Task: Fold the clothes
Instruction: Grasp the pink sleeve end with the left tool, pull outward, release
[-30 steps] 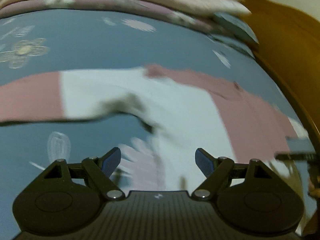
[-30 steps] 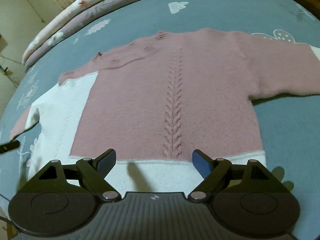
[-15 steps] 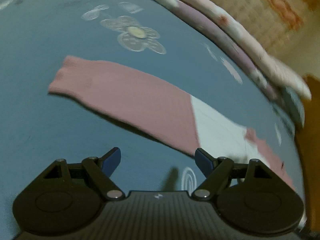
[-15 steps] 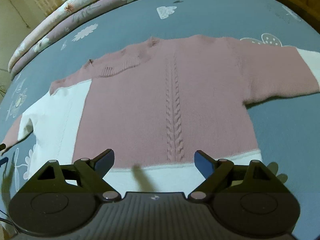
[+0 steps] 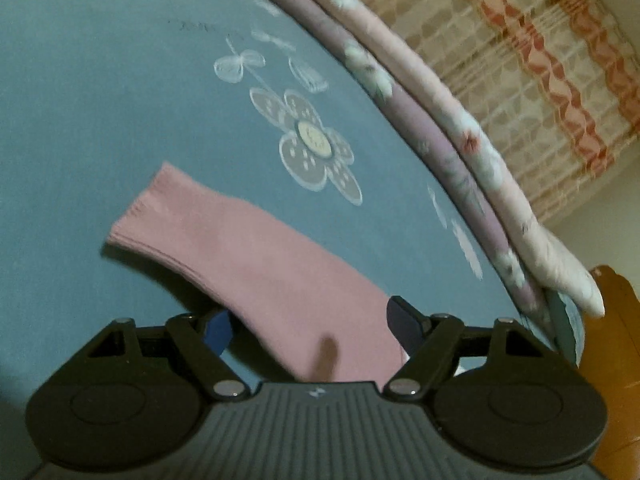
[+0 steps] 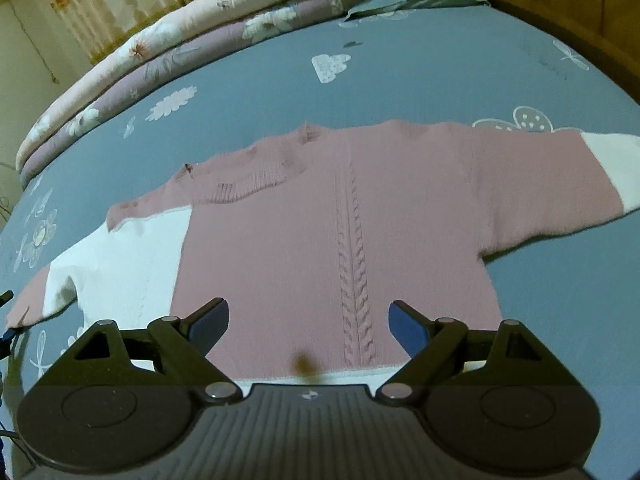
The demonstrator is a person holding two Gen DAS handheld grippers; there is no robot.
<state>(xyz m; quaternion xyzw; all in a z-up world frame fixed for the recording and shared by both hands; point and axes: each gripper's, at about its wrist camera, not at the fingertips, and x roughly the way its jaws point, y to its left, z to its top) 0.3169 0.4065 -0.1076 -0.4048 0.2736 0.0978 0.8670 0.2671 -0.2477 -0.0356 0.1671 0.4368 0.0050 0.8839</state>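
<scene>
The sweater lies spread flat on the bed, face up, both sleeves out to the sides, so I judge the folding as barely begun: no fold shows in body or sleeves.

Going left to right: the left sleeve (pink at the cuff, white nearer the shoulder) stretches across the blue sheet. The left gripper straddles it; its jaws have just been closing, with the sleeve between them, but the pads do not look pressed on the cloth, so it holds nothing yet. Next I expect that sleeve to be folded over the body.

The right gripper hovers wide open over the hem, empty. The right sleeve lies out flat.

No baskets or boxes are in view; folded quilts sit along the bed's edge.
</scene>
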